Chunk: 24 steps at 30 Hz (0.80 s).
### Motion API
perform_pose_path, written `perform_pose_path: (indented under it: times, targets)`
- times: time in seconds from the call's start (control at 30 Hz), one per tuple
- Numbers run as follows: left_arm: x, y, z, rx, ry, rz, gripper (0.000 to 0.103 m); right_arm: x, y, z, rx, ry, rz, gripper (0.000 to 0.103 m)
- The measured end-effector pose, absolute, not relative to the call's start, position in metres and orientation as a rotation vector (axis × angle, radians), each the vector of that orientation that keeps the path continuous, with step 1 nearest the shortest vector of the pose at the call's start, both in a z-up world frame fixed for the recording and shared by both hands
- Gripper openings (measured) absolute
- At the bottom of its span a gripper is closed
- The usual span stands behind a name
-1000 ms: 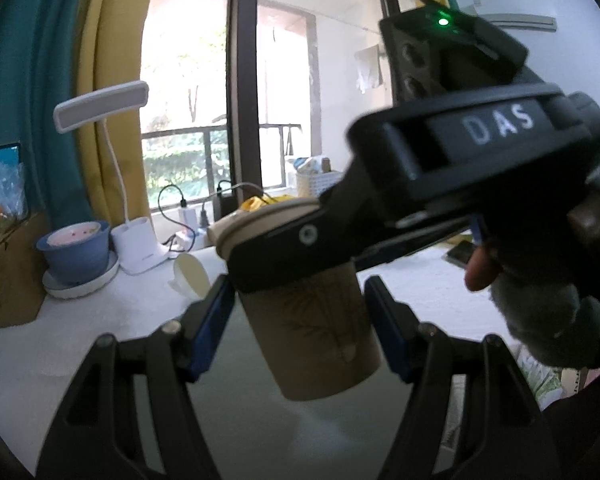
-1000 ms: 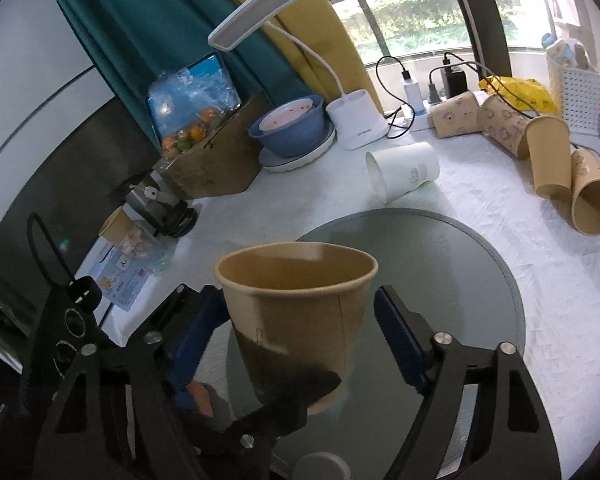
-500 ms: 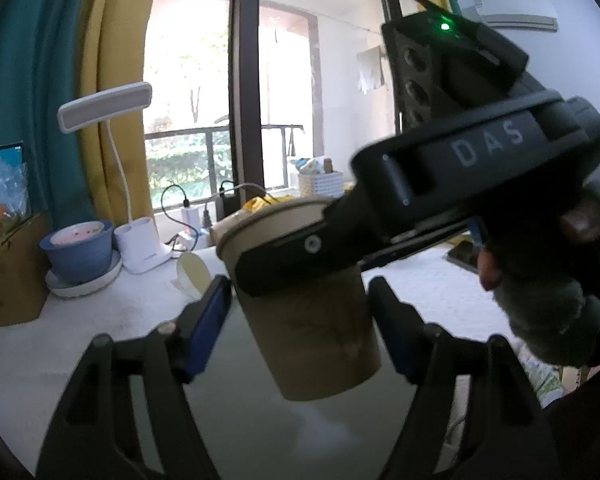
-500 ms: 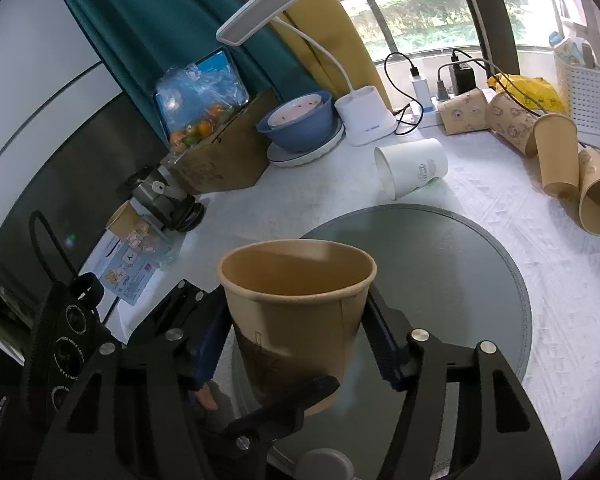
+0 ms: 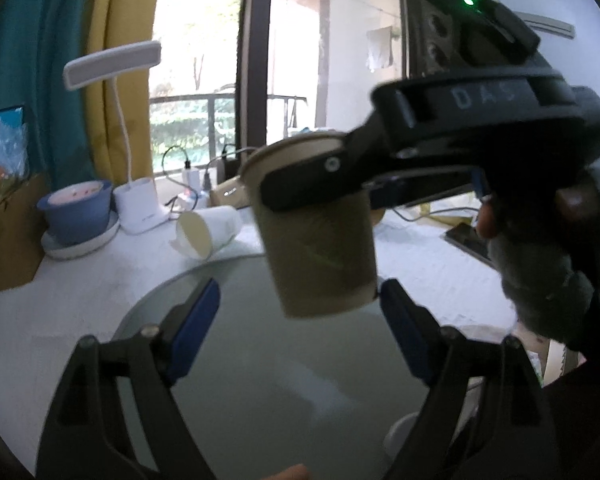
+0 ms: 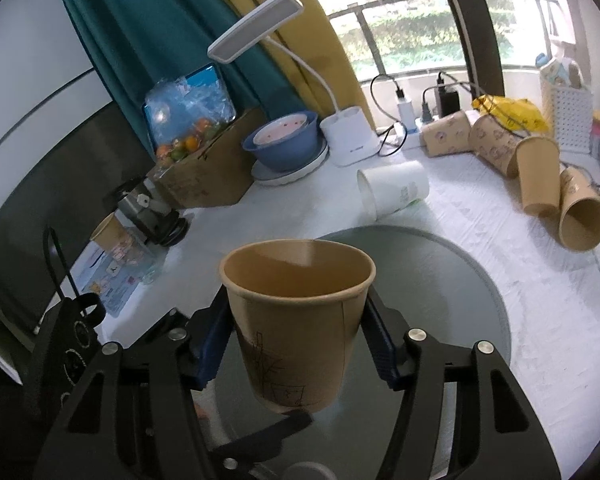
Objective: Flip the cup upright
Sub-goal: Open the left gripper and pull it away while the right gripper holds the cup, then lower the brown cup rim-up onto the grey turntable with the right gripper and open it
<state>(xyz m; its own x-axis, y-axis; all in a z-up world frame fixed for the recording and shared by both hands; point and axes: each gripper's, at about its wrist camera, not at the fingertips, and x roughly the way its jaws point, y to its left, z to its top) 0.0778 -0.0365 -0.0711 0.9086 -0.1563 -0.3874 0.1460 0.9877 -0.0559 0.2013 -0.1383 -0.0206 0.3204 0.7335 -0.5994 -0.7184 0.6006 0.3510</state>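
A: From the left wrist view, where is the brown paper cup (image 5: 320, 248)?

B: In the air above the round grey glass turntable (image 5: 260, 360), mouth up and tipped a little to the left, base clear of the glass. The right gripper (image 5: 328, 184) reaches in from the right and clasps it just under the rim. The left gripper (image 5: 296, 332) sits below and nearer, jaws spread wide, blue pads either side of the cup's base and touching nothing.

A: Anything behind it?

B: A white paper cup (image 5: 208, 232) lying on its side on the white counter (image 5: 60, 320), and a white desk lamp (image 5: 136, 200) beside a blue bowl (image 5: 78, 212).

A: And the right wrist view?

B: The brown paper cup (image 6: 300, 320) fills the near centre, open mouth up, long axis close to vertical. The right gripper (image 6: 300, 340) has its jaws clenched on the cup wall, one pad on each side. The turntable (image 6: 440, 300) lies directly under it. Several brown cups (image 6: 540, 176) lie toppled far right.

A: So what does the coming move turn on?

B: I judge the flip is done; the cup sits straight above the glass, so the right hand, the one holding it, only needs to lower it and let go.
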Motion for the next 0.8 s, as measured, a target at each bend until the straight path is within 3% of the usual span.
perform_pose_path:
  times: [0.37, 0.8]
  targets:
    - [0.062, 0.005, -0.077, -0.117, 0.462, -0.036, 0.084, 0.197, -0.130, -0.025, -0.093, 0.680, 0.848, 0.064]
    - [0.056, 0.059, -0.075, -0.235, 0.479, 0.105, 0.083, 0.193, -0.108, -0.069, -0.173, 0.630, 0.804, 0.064]
